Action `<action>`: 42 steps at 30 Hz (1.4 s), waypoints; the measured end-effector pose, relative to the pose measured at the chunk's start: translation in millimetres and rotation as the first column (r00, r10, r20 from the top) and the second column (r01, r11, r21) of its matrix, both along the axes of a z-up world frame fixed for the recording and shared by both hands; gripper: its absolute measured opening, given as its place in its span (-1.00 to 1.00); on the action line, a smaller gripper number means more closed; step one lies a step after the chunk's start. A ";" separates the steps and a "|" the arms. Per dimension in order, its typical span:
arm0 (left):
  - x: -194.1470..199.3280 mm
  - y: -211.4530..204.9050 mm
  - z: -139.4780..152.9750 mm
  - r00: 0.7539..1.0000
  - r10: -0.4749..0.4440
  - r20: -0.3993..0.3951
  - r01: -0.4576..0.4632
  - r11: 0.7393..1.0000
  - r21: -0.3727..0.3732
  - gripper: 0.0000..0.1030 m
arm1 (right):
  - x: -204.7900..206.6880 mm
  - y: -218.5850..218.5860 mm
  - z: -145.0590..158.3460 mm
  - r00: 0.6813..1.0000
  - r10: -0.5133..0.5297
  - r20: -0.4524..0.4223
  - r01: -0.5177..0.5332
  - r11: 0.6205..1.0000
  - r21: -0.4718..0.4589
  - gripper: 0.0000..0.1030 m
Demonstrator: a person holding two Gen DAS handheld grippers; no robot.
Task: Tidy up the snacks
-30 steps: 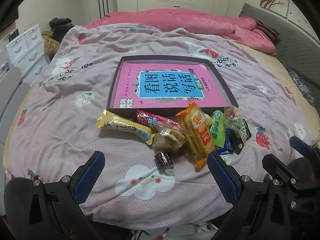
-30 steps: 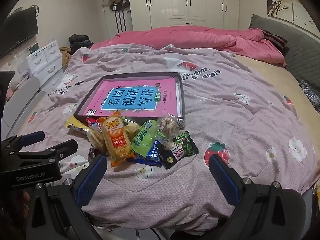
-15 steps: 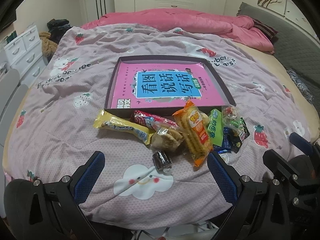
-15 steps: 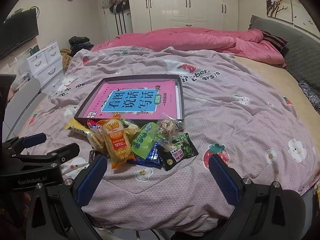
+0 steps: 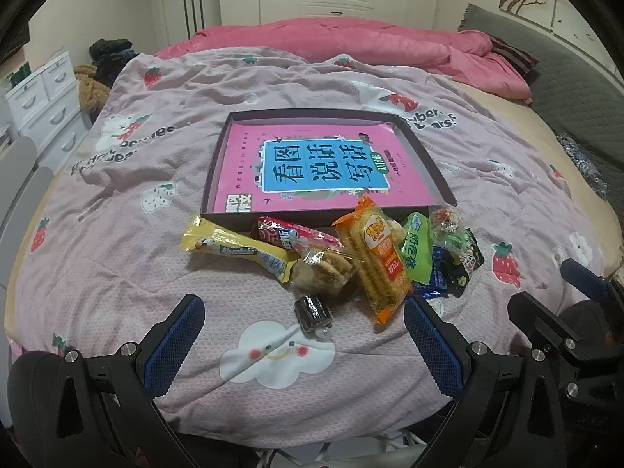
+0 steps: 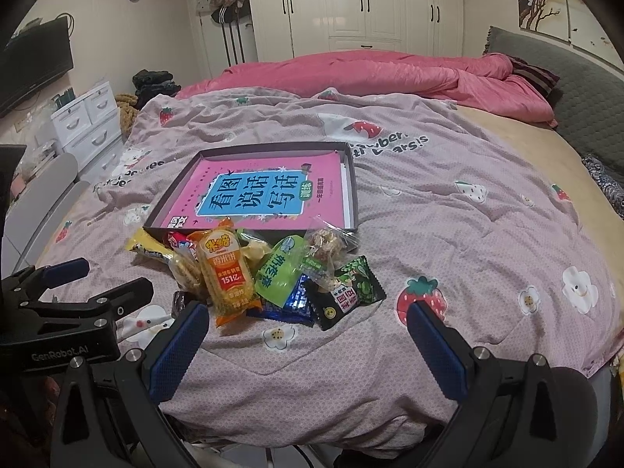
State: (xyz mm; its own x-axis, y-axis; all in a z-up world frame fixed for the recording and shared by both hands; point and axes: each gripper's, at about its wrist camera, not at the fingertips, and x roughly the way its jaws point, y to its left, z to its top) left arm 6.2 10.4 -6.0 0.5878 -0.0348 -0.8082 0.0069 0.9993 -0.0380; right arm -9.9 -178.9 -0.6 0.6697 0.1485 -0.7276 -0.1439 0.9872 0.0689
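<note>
A pile of wrapped snacks lies on the bed in front of a dark shallow box (image 5: 433, 173) (image 6: 351, 183) lined with a pink book. In it are an orange cracker pack (image 5: 376, 263) (image 6: 224, 273), a yellow bar (image 5: 234, 249), a red pack (image 5: 288, 234), a green pouch (image 5: 417, 249) (image 6: 279, 273), a clear cookie bag (image 5: 319, 271), a small dark candy (image 5: 312, 312) and a dark green pack (image 6: 349, 292). My left gripper (image 5: 302, 343) is open, just short of the dark candy. My right gripper (image 6: 306, 345) is open, just short of the pile.
The bed has a mauve strawberry-print quilt (image 5: 117, 202) with a pink duvet (image 6: 370, 74) bunched at the far end. White drawers (image 5: 43, 105) stand at the left. Grey cushions (image 6: 546, 62) line the right. The right gripper (image 5: 585, 312) shows at the left view's right edge.
Both views have shifted slightly: the pile sits a little lower and nearer the fingers in each. Both grippers stay open and empty.
</note>
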 end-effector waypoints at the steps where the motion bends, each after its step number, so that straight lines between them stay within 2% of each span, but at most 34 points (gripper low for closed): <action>1: 0.0 0.4 0.0 1.000 0.000 -0.001 0.000 1.000 -0.001 0.97 | -0.3 -0.5 0.5 1.000 0.000 0.001 0.000 1.000 0.001 0.99; 31: 2.0 1.2 -3.0 1.000 0.000 -0.015 0.000 1.000 -0.015 0.97 | 4.0 -3.9 -1.7 1.000 -0.015 -0.020 0.015 1.000 0.021 0.99; 42: 11.5 20.8 -7.8 0.999 0.028 -0.044 -0.031 0.997 -0.067 0.97 | 11.7 -12.8 -3.8 0.999 -0.021 -0.030 0.023 0.997 0.069 0.99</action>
